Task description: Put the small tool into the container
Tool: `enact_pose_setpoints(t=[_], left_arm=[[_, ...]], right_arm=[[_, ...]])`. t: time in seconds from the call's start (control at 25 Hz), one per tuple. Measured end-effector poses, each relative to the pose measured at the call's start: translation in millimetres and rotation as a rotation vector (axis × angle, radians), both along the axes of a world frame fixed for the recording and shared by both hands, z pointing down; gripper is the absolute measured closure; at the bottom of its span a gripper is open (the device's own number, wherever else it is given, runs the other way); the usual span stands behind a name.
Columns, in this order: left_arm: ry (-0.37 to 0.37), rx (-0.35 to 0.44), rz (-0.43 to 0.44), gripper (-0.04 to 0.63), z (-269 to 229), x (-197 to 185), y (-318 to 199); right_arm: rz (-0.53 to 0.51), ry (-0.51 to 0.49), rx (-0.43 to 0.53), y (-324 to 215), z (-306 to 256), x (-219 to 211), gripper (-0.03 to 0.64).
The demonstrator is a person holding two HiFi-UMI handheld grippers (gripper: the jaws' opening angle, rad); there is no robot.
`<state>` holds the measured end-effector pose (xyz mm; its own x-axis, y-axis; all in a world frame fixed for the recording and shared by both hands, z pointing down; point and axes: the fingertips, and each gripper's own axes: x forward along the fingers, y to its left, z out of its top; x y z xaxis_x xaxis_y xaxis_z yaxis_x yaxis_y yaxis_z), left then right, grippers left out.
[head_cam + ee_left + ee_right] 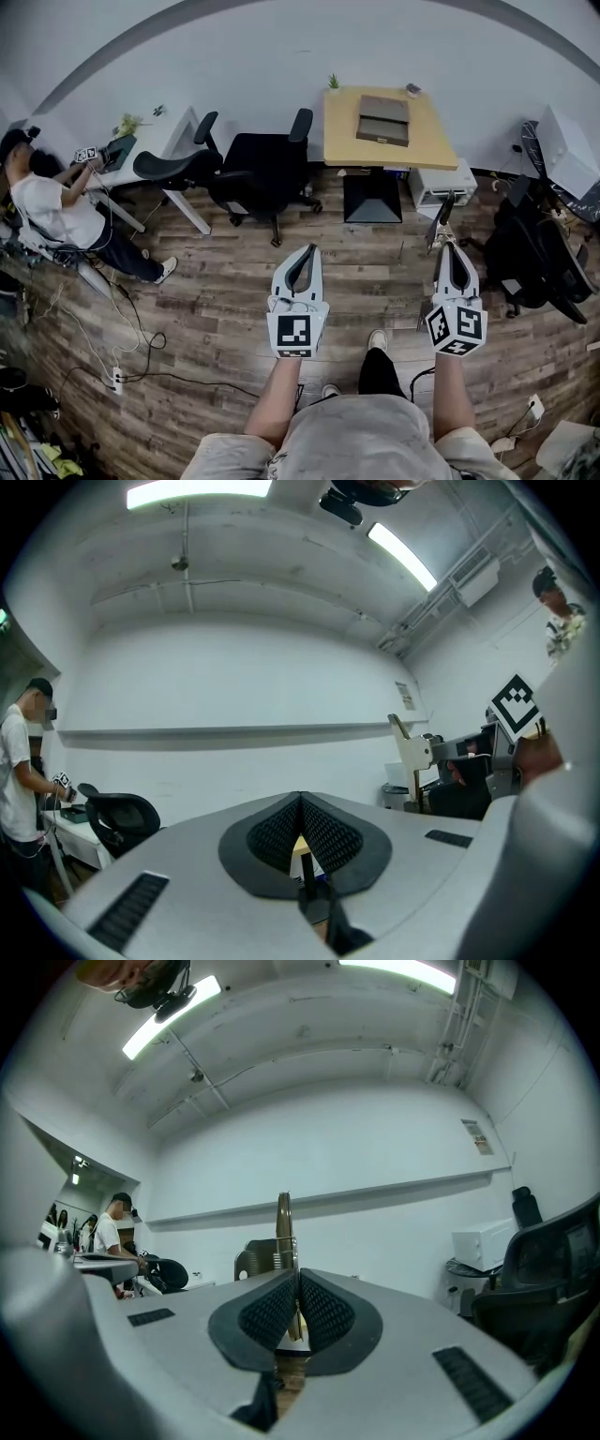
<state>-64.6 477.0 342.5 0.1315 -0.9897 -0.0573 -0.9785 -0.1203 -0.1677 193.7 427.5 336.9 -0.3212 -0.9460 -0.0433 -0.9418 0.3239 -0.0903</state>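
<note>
Head view: right tool point(454, 248) is pressed together on a small scraper point(440, 223), whose blade projects ahead of the tips and stands upright and edge-on between the pads in the right gripper view. Left tool point(305, 251), beside the right tool, is pressed together with nothing between its pads. Wooden bench point(342, 136) carrying a flat brown box point(382, 120) stands well ahead of both tools.

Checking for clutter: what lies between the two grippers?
Only bare wooden floor, in the head view, between the left gripper and the right gripper holding the tool.
</note>
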Motion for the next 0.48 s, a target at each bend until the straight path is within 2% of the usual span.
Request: enact_pose_setpoints(t=[0.24, 0.48], left_arm=[[0.003, -0.015, -0.023, 0.591, 3, 2, -41], [0.006, -0.035, -0.027, 0.591, 7, 21, -91]], right_arm=[[-0.016, -0.005, -0.014, -46, 4, 3, 0.597], [-0.023, -0.010, -0.025, -95, 9, 18, 0.597]])
